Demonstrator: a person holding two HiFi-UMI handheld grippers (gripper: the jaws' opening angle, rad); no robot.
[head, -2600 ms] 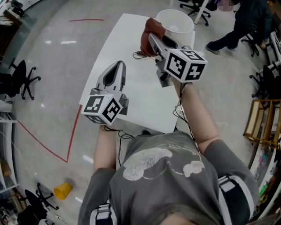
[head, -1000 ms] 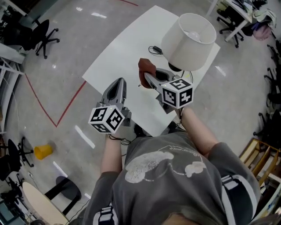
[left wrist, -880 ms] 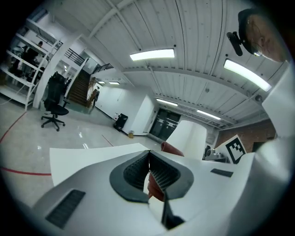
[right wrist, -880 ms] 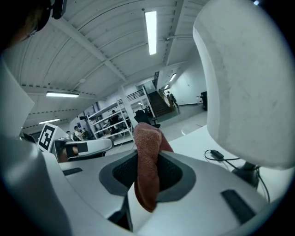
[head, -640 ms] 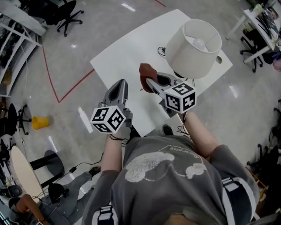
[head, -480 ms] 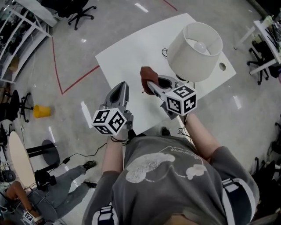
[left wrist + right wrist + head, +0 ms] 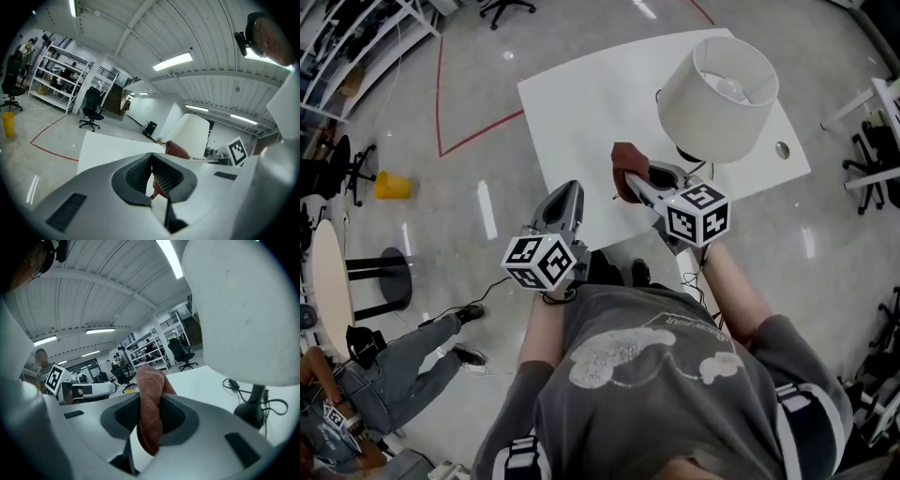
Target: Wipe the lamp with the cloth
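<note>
The right gripper (image 7: 149, 416) is closed on the cloth (image 7: 149, 380). A brown fold is pinched between its pads, one end standing above the jaws and the other hanging below. The left gripper (image 7: 151, 161) is held with its jaws together and nothing is caught between them. It is raised beside the right one, over the near edge of the table (image 7: 581, 103).

The lamp (image 7: 717, 98) stands on the right part of the table, just beyond the right gripper. Its white shade is near the cloth but, as far as can be judged, is not touched by it yet. The wiping itself seems not to be begun.

For this step, the free upper end of the cloth should be laid against the side of the shade and drawn around it with light pressure, because a shade of this kind is probably easily tilted. The dark base (image 7: 251, 416) could be steadied with the left gripper, and the cord (image 7: 232, 384) beside it is better avoided.

No brand or label can be read. Only black-and-white square markers are seen on the cube (image 7: 698, 214) of each gripper. Some print is seen on the person's shirt (image 7: 647, 361), but it is too small to read.
</note>
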